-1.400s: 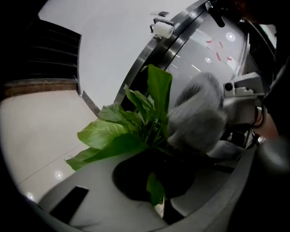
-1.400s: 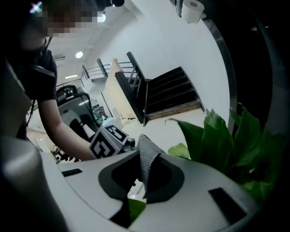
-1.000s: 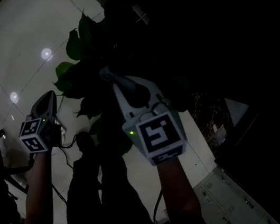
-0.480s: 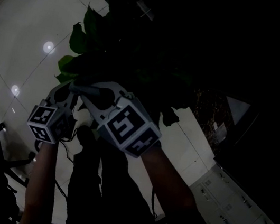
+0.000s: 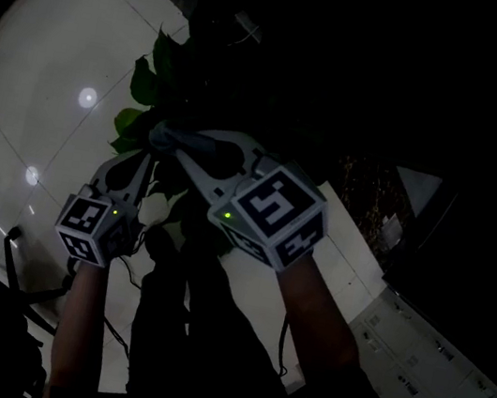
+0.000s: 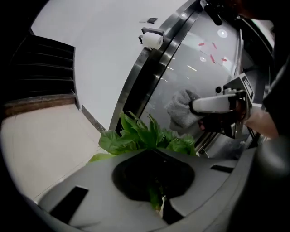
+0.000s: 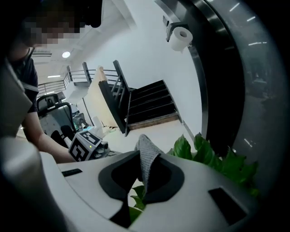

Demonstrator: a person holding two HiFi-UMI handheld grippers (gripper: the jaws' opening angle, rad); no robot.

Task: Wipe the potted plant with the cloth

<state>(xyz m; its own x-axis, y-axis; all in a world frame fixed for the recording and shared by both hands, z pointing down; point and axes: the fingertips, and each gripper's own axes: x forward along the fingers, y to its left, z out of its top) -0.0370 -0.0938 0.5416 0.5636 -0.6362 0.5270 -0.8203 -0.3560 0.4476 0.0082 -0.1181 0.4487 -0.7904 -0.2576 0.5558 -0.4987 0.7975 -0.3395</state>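
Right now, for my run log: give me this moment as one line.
left gripper: shut on leaf | right gripper: shut on cloth | cloth: above the plant, contact unclear

Head view looks steeply down; both gripper views sit close, facing the same plant.

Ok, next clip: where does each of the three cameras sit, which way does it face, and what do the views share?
Head view: on the person's head, looking steeply down on the plant; both forearms, left tongs and right tongs show.
Left gripper view: rides the left tongs, shut on a leaf, facing a glass wall.
Right gripper view: rides the right tongs, shut on the cloth, facing a staircase.
Shared: each gripper view shows the other tongs; all show the plant.
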